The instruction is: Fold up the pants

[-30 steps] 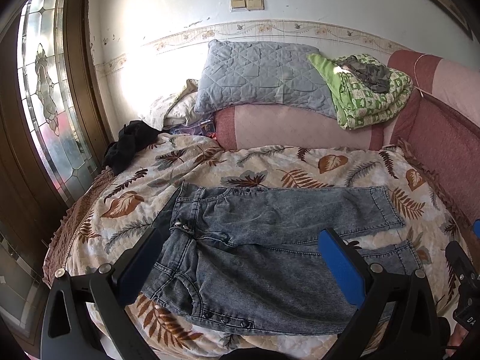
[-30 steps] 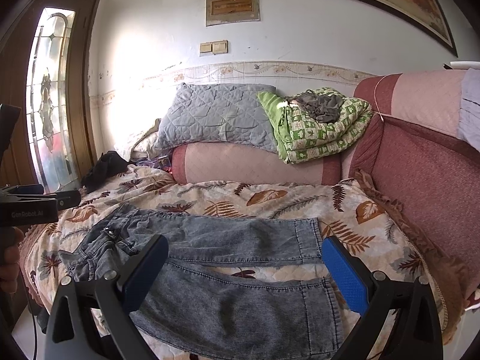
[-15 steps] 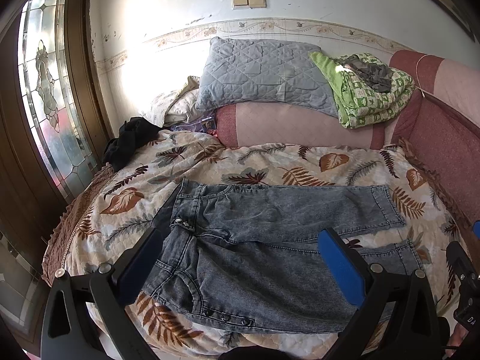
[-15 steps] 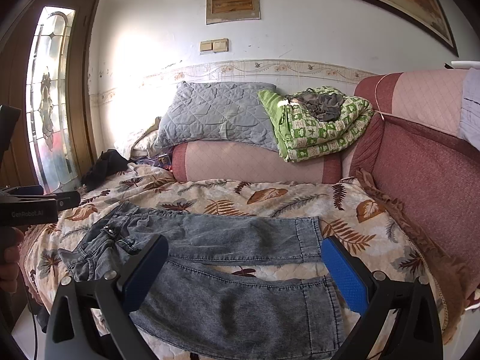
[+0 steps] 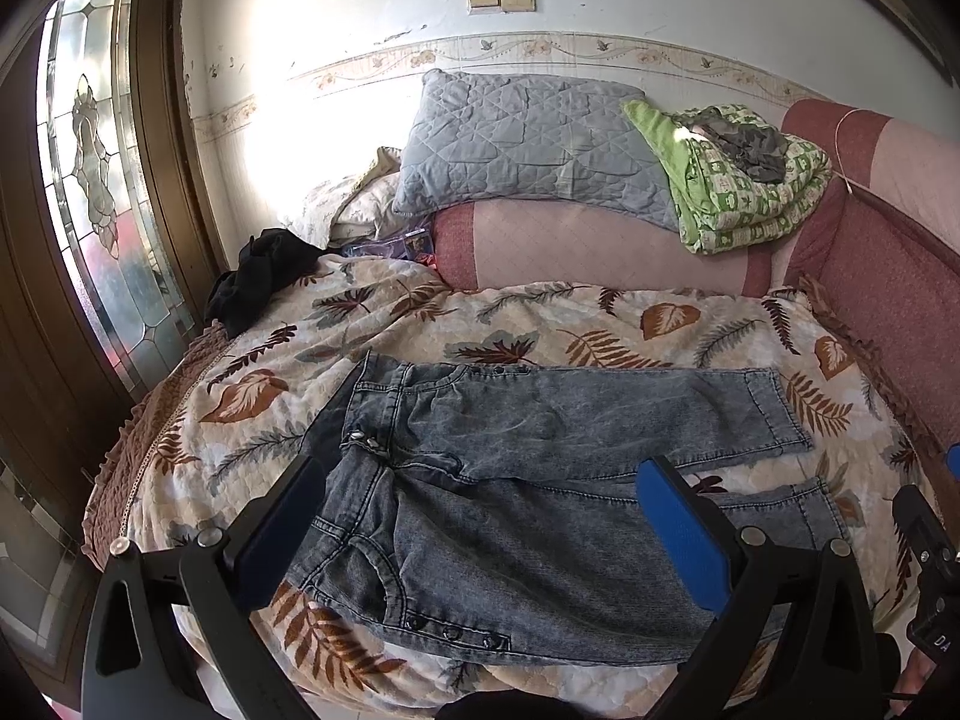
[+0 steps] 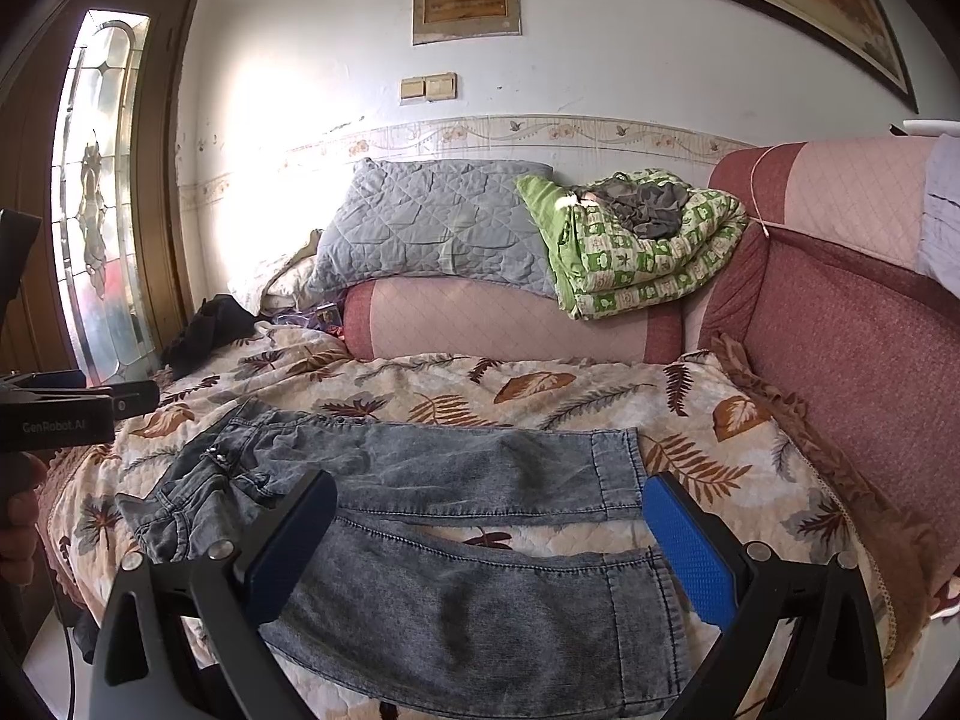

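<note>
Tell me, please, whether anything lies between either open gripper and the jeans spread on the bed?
Nothing visible does. The jeans lie flat and uncovered on the leaf-print bedspread. The left gripper and right gripper hang open above them. The black garment lies apart, off towards the door.

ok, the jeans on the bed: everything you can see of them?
The jeans are grey-blue acid-washed denim, spread flat and unfolded on the leaf-print bedspread. Waistband lies toward the window side, legs run toward the sofa arm, slightly parted so the bedspread shows between them. Metal fly button, snaps along the waistband edges, and stitched hems are visible. The left gripper and right gripper are both open, neither touching the jeans.
</note>
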Motion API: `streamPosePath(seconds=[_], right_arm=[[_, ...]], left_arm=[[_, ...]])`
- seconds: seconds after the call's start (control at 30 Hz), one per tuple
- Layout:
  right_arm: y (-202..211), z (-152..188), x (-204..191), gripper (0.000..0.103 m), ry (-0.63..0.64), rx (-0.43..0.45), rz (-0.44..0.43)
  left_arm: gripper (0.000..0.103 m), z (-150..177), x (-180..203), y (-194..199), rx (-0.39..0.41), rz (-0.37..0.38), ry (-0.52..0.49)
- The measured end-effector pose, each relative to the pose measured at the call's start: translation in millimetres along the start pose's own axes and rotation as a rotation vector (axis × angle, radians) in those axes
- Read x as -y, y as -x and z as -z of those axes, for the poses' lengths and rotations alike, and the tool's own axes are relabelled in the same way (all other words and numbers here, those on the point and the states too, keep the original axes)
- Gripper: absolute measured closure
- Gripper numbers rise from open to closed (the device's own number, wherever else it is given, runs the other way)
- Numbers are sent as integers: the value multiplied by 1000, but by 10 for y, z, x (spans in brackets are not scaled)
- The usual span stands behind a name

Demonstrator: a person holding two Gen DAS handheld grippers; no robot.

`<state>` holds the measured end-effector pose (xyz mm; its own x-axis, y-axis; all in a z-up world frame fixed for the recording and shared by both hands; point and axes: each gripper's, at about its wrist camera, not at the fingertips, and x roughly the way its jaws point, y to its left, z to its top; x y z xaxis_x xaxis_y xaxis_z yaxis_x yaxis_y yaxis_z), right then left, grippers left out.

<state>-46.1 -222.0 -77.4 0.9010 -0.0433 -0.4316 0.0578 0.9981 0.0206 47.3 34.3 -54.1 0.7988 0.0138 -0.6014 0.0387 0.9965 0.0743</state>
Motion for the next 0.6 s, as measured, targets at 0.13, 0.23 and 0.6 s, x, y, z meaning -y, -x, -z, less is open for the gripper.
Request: streamPosePath(seconds=[0.13,0.23,0.6], right_arm=[[-39,22,-10,0,1,-10,4],[-69,44,13,0,-6,-20,5],[-265,221,268,0,-42,-91,42]], left_arm=[[0,31,-4,-75,-19,-5,0],[0,177,-44,-167,-50,-10,4],[0,1633,-7,-432,-507,261,115]])
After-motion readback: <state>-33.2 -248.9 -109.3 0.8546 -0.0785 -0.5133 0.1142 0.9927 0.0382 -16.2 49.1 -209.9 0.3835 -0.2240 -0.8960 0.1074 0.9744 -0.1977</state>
